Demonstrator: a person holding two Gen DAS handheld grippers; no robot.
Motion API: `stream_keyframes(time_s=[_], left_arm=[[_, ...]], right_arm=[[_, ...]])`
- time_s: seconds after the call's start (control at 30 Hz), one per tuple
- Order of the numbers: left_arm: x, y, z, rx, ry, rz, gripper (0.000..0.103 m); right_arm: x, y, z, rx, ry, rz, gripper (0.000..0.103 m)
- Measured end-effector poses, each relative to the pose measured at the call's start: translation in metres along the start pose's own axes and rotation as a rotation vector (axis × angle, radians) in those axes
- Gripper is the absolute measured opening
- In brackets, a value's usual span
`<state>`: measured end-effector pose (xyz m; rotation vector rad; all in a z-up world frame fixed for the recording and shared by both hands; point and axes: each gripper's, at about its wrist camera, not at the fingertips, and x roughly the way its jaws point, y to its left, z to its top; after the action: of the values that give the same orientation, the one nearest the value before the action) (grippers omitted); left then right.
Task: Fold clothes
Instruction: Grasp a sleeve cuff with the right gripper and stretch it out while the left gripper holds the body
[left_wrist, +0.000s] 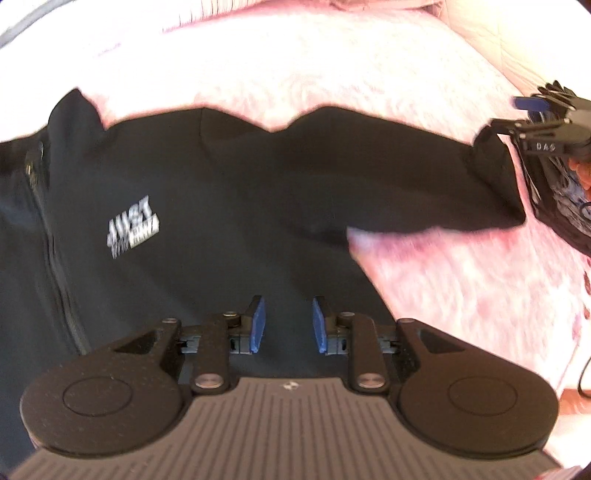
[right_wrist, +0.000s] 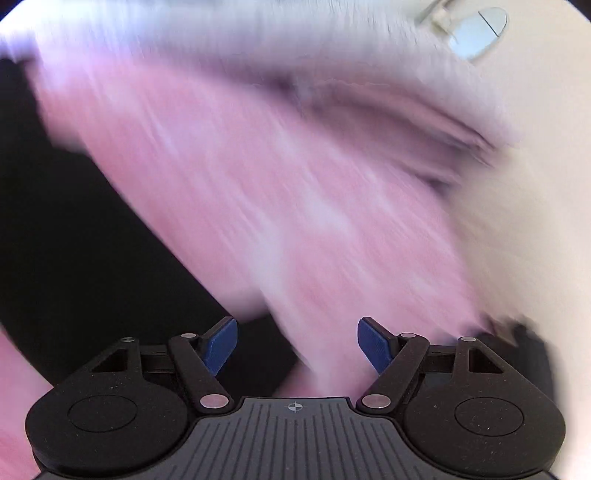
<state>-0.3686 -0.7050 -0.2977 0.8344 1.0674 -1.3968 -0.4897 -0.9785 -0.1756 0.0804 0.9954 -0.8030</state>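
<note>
A black zip jacket (left_wrist: 229, 192) with a white chest logo (left_wrist: 133, 225) lies spread on a pink fluffy blanket (left_wrist: 332, 77). Its sleeve (left_wrist: 424, 177) stretches to the right and ends in a cuff (left_wrist: 495, 173). My left gripper (left_wrist: 286, 321) hovers over the jacket's body, pointing steeply down; its blue pads stand a little apart with nothing between them. My right gripper (left_wrist: 532, 110) shows at the far right, just beyond the cuff. In the blurred right wrist view my right gripper (right_wrist: 295, 339) is wide open and empty, above the blanket (right_wrist: 295, 184) beside black jacket cloth (right_wrist: 55, 221).
The jacket's zipper (left_wrist: 55, 240) runs down the left side. A cream surface (right_wrist: 535, 184) lies to the right of the blanket, with a pale oval object (right_wrist: 476, 29) at the top right. A person's hand (left_wrist: 580, 173) holds the right gripper.
</note>
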Motion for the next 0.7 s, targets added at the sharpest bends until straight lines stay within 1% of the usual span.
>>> stream_keyframes(time_s=[0.07, 0.1, 0.2, 0.23, 0.3, 0.37, 0.43, 0.5, 0.53, 0.6, 0.63, 0.7], left_arm=[[0.006, 0.000, 0.011, 0.017, -0.040, 0.020, 0.024], [0.010, -0.001, 0.017, 0.028, -0.063, 0.029, 0.024], [0.018, -0.008, 0.028, 0.104, -0.154, 0.065, 0.024], [0.020, -0.010, 0.031, 0.131, -0.180, 0.069, 0.024], [0.023, -0.015, 0.034, 0.183, -0.225, 0.066, 0.024], [0.030, -0.017, 0.036, 0.204, -0.223, 0.066, 0.024], [0.041, -0.015, 0.034, 0.209, -0.185, 0.066, 0.024], [0.054, -0.014, 0.031, 0.218, -0.124, 0.060, 0.024], [0.061, -0.014, 0.028, 0.225, -0.088, 0.058, 0.024], [0.070, -0.016, 0.022, 0.249, -0.076, 0.073, 0.024], [0.070, -0.018, 0.020, 0.257, -0.091, 0.080, 0.024], [0.071, -0.019, 0.019, 0.261, -0.098, 0.087, 0.024]], right_arm=[[0.016, 0.000, 0.018, 0.065, -0.038, 0.219, 0.075], [0.030, 0.002, 0.026, 0.096, -0.032, 0.312, 0.075], [0.074, 0.012, 0.049, 0.165, -0.006, 0.487, 0.075], [0.086, 0.017, 0.055, 0.179, 0.003, 0.526, 0.075], [0.109, 0.026, 0.069, 0.196, 0.017, 0.604, 0.075], [0.126, 0.038, 0.087, 0.169, 0.054, 0.670, 0.075], [0.141, 0.050, 0.105, 0.135, 0.097, 0.733, 0.075], [0.157, 0.062, 0.123, 0.099, 0.139, 0.795, 0.075], [0.162, 0.070, 0.129, 0.070, 0.181, 0.804, 0.075], [0.168, 0.084, 0.136, 0.012, 0.273, 0.802, 0.075], [0.168, 0.089, 0.137, -0.009, 0.307, 0.804, 0.069], [0.170, 0.091, 0.133, 0.006, 0.370, 0.810, 0.062]])
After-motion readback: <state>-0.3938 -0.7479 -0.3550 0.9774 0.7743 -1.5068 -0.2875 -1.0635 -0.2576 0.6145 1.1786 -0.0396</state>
